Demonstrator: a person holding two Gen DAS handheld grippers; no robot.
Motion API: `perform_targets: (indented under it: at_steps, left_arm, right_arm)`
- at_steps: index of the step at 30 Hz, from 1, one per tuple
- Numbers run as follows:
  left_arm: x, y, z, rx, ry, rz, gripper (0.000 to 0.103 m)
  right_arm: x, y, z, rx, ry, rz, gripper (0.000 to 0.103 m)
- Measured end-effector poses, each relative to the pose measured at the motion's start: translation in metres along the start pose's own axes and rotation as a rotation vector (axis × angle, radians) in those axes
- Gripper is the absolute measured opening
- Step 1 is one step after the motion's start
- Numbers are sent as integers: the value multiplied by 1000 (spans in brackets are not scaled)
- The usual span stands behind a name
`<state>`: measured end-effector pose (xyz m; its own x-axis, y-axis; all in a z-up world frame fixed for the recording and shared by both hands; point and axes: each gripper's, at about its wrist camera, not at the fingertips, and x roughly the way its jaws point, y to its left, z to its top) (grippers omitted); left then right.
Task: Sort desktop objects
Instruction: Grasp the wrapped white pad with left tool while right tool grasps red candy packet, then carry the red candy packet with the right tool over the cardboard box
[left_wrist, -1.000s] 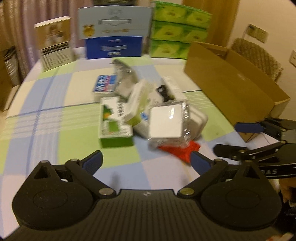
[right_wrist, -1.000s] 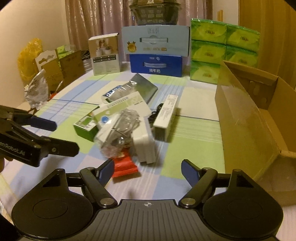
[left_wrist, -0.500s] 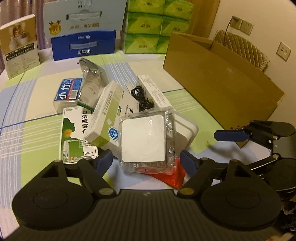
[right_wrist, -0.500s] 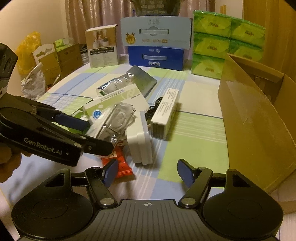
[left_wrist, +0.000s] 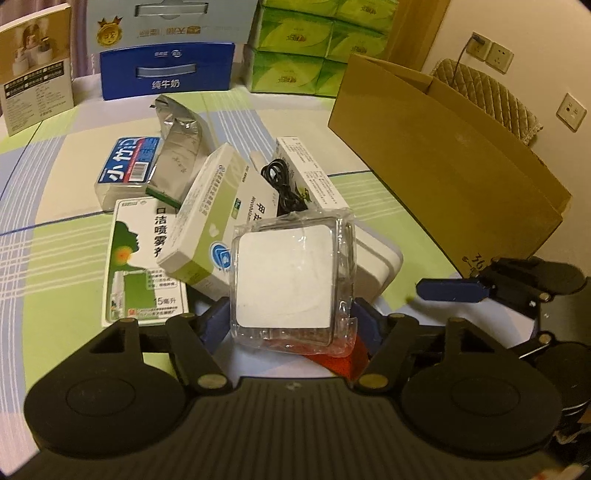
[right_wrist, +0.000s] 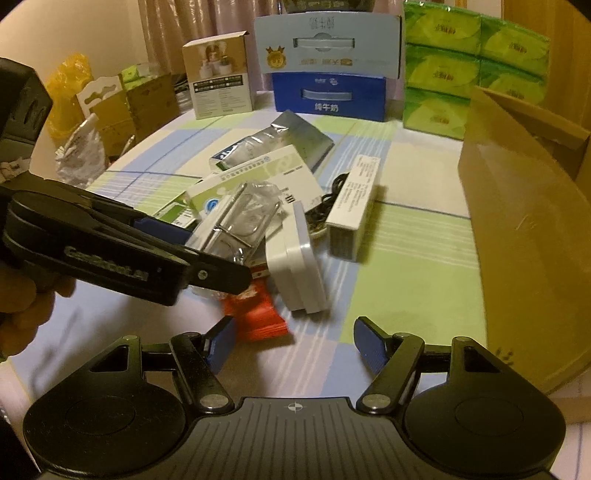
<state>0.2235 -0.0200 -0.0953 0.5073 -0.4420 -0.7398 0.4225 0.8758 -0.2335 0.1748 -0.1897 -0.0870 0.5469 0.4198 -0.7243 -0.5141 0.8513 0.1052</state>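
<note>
Clear plastic wraps the white square pad (left_wrist: 286, 275) that sits between the blue pads of the left gripper (left_wrist: 291, 321), whose two fingers close in against the pack's lower edges on either side; whether they truly pinch it or merely touch it cannot be told for certain, but the pack fills the gap from pad to pad. To the left of that pack, flat on the checked tablecloth (left_wrist: 55, 229), lies a green-and-white spray box (left_wrist: 142, 258), and leaning over it is a pale green-and-white carton (left_wrist: 210, 218) whose near corner touches the pack. Behind those rest a blue-labelled packet (left_wrist: 125, 166) and a crumpled silver foil pouch (left_wrist: 181, 147). Under the clear pack a red wrapper (left_wrist: 340, 360) shows at the near edge, and a white flat box (left_wrist: 376, 258) lies beneath and just right of it, with a coiled black cable (left_wrist: 284, 184) and a long white carton (left_wrist: 308, 173) beyond. Farther right stands the open cardboard box (left_wrist: 443, 173), well apart from the pile. At the right edge of the left wrist view the right gripper (right_wrist: 293, 341) appears; in its own view its blue pads stand wide apart with nothing between them, hovering near the red wrapper and short of the white flat box.
</note>
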Motion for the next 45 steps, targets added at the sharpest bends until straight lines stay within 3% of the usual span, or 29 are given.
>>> perform_targets:
  at_steps: [7,10,14,17,21,25,27,37,41,45]
  left_arm:
    - [-37,6,-17,3,28,55,66]
    - [-49,11,-31,11,50,128,66]
    - [-50,18,-47,4,94,195,65]
    - [-48,21,-47,2,82,202,65]
    - [-47,22,-47,-2,69,207,73]
    - [-45,20,-48,37,63,226,76]
    - [-44,17,-47,56,50,230,77]
    - [-29,-9,-49,270,13,272,75]
    - [-20,-10,-50,294,27,295,71]
    - [-16,-9,-53,295,39,311,66]
  right_arm:
    - [6,18,1,-64,-4,42,68]
    - [14,27,3,-97,-8,50,68]
    - [25,33,6,-103,-5,55,65]
    - [33,35,7,-99,-4,55,61]
    - [39,34,6,-94,4,39,51]
    - [34,28,6,-55,16,15,31]
    - [27,24,4,-20,36,12,29]
    - [10,24,-12,11,20,-10,29]
    - [11,22,-12,25,15,-6,30]
    - [11,23,-12,18,12,-19,41]
